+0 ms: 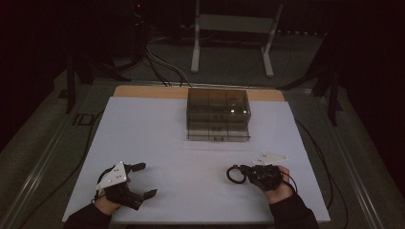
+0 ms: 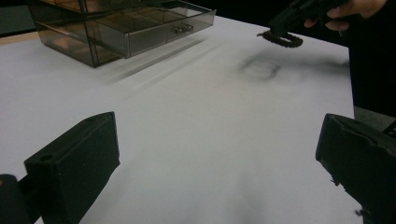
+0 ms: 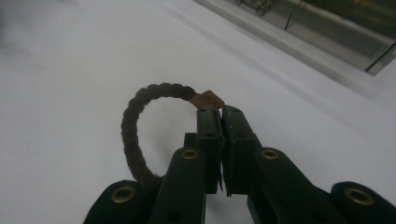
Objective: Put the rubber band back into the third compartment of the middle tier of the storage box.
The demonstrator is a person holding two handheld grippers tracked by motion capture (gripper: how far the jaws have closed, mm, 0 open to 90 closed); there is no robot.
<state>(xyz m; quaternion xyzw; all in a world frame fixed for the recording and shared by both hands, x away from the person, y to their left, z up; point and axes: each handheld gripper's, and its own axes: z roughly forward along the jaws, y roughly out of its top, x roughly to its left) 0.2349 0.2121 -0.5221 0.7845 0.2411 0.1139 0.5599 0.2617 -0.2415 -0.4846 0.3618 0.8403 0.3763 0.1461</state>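
In the high view, a white tabletop (image 1: pixel 191 143) carries a smoky see-through drawer box (image 1: pixel 218 113) at its far middle. The left tool (image 1: pixel 142 180) sits near the front left corner in the person's left hand (image 1: pixel 106 202), its two black jaws spread well apart with nothing between them and a grey three-cornered plate (image 1: pixel 112 175) on top. The right tool (image 1: pixel 242 171) is held near the front right by the right hand (image 1: pixel 276 187), pointing toward the left, and a dark braided ring (image 1: pixel 234 174) hangs at its tip just above the white surface, well apart from the drawer box. In the left gripper view, the left tool's own jaws rise at the two bottom corners, wide open over bare tabletop (image 2: pixel 196 140); farther off the drawer box (image 2: pixel 121 28) stands at the upper left with one drawer pulled partly out, and at the upper right the right tool (image 2: pixel 275 29) holds the braided ring (image 2: pixel 283 39) a little above the surface, a faint shadow lying under it. In the right gripper view, the right tool (image 3: pixel 220 112) has its jaws pressed together on the braided ring (image 3: pixel 135 126) beside a small brown tab (image 3: pixel 207 99) on the ring; the loop curves out to the left of the jaws over the white tabletop (image 3: pixel 70 70), and the front of the drawer box (image 3: pixel 327 32) runs across the upper right corner.
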